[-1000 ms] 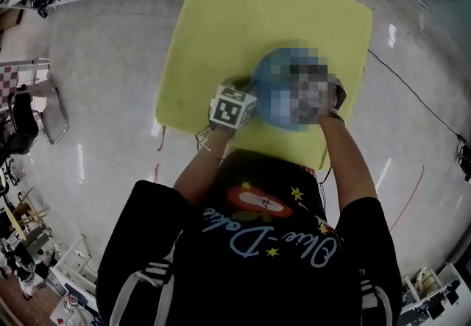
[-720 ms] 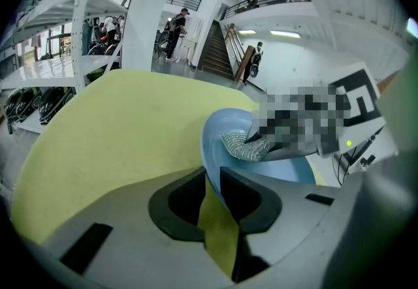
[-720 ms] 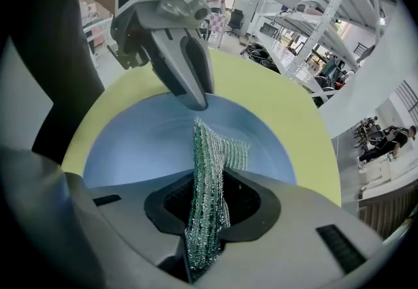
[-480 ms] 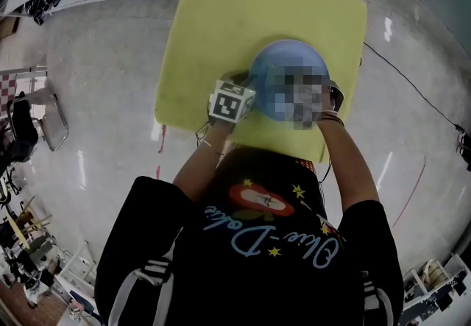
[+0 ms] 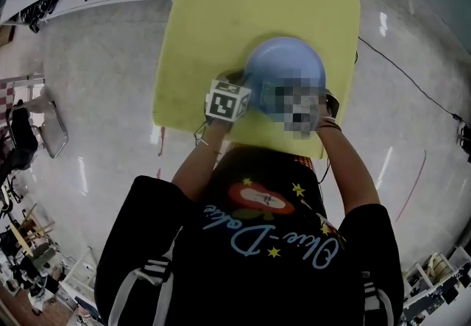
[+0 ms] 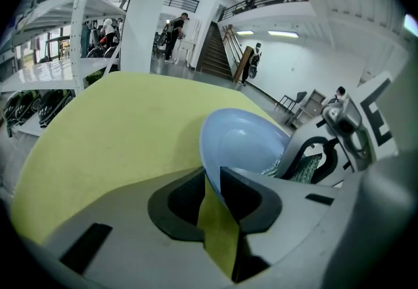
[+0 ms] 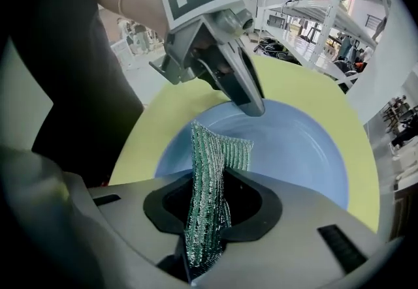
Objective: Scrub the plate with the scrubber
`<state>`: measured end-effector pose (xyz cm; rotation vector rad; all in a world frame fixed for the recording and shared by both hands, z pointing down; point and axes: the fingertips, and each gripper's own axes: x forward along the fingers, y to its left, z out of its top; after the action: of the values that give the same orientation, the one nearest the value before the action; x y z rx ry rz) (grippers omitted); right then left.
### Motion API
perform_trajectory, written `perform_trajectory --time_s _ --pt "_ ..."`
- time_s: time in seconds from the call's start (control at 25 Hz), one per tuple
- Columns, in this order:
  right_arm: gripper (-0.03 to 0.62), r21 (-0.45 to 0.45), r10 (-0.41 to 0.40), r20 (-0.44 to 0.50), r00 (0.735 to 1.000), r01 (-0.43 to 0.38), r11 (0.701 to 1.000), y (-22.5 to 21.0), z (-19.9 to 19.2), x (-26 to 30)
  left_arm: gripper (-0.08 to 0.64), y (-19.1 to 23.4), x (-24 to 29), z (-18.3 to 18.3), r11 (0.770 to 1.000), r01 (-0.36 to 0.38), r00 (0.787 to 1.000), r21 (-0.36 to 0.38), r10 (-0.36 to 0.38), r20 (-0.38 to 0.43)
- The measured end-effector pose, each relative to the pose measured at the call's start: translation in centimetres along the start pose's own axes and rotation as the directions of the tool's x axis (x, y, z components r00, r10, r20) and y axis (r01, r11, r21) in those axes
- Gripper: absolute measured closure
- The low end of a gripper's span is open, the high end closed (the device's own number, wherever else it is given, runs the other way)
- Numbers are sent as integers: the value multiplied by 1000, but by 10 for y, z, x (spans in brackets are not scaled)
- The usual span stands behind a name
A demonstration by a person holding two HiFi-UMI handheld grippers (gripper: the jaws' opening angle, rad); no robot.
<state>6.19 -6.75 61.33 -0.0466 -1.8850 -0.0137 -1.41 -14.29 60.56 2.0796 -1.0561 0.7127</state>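
Plainly, the scrubber (image 7: 219, 144) stood end-down over the plate (image 7: 297, 151).
The right hand-held gripper (image 7: 210, 180) clenched it, plate directly beneath; the left hand-held gripper (image 6: 212, 183) pinched the rim.

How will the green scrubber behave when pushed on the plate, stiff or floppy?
Probably floppy: the scrubber is thin mesh that folds over above the jaws pinching it. It looks light, and its rough knit should drag on the smooth plate rather than slip.
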Motion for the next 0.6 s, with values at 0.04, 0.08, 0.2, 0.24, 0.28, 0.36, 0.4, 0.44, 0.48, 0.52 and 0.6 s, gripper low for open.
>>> perform_trajectory --time_s 0.04,0.08,0.2,0.24,0.28,0.36,0.4,0.44,0.48,0.52,0.6 --pt "513 4 27 -2 1000 -27 1000 5 0 -1 494 -1 0 0 1000 -1 1000 1 1 1" --pt "512 7 55 -5 998 -55 998 10 -1 -2 494 -3 0 0 1000 -2 1000 2 2 2" --pt "512 14 129 -6 992 -129 992 22 0 -3 494 -4 0 0 1000 -7 1000 0 7 -1" --pt "512 18 144 -2 990 -144 989 25 1 -4 494 -3 0 0 1000 -8 1000 0 8 -2" --pt "512 25 156 4 988 -156 987 28 3 -4 494 -3 -1 1 1000 -9 1000 2 9 -3" --pt "512 37 166 22 986 -167 985 30 4 -6 494 -3 -1 1 1000 -12 1000 3 12 -4" --pt "512 32 166 32 986 -167 985 31 4 -7 495 -4 -1 1 1000 -15 1000 4 15 -6" --pt "511 16 162 44 986 -163 987 31 4 -9 495 -5 -1 2 1000 -18 1000 5 18 -9" --pt "511 -7 155 62 986 -155 988 29 5 -12 495 -6 -1 2 1000 -20 1000 6 20 -12" --pt "511 -29 145 88 986 -142 989 26 6 -16 494 -7 0 2 1000 -18 1000 3 18 -13" --pt "523 -39 93 150 984 -88 995 8 7 -28 494 -8 0 3 1000 -14 1000 -10 14 -13"
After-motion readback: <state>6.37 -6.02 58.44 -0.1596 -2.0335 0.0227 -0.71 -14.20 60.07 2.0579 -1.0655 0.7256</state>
